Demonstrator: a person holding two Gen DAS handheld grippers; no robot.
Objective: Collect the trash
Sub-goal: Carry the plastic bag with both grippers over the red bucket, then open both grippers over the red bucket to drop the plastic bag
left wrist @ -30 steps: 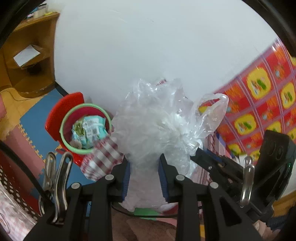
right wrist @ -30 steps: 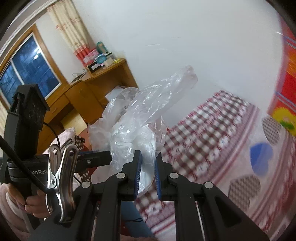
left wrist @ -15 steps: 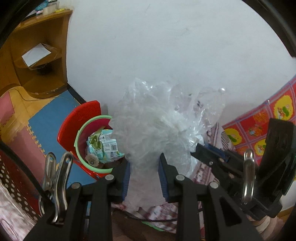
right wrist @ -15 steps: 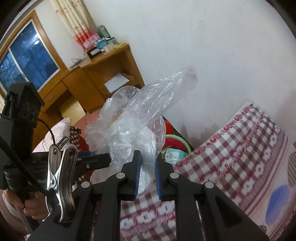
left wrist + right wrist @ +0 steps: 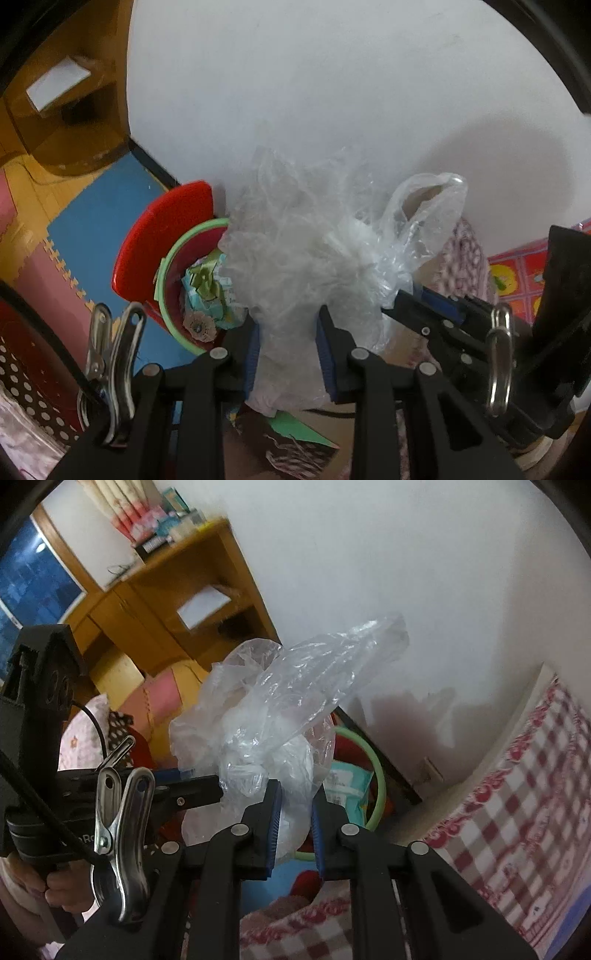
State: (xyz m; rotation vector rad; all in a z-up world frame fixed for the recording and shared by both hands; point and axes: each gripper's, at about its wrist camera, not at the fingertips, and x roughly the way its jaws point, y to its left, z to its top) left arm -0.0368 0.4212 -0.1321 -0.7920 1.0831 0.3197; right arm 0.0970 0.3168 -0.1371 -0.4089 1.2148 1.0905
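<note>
While both grippers point steeply down, a crumpled clear plastic bag (image 5: 295, 251) hangs between them, bunched up above the fingertips of each. The left gripper (image 5: 287, 341) pinches the lower part of the bag between its blue-lined pads, the film filling the gap and bulging out above and below the jaws. The right gripper (image 5: 294, 814) clamps another fold of the same bag (image 5: 273, 716), its jaws nearly together with white film pressed between the pads; one loose handle loop of the bag stands up to the right in the left wrist view. In that view the right gripper's fingers reach in from the right and meet the bag just beside the left gripper's tips.

Below and to the left of the bag stands a red plastic bin with a pale green rim (image 5: 166, 280), already holding crumpled wrappers (image 5: 208, 291); its red lid (image 5: 162, 229) stands tilted open behind it against the white wall (image 5: 332, 92). The bag overlaps the bin's right edge. A red-and-white checked cloth (image 5: 517, 812) lies to the right, and a wooden desk (image 5: 166, 590) stands further back.
</note>
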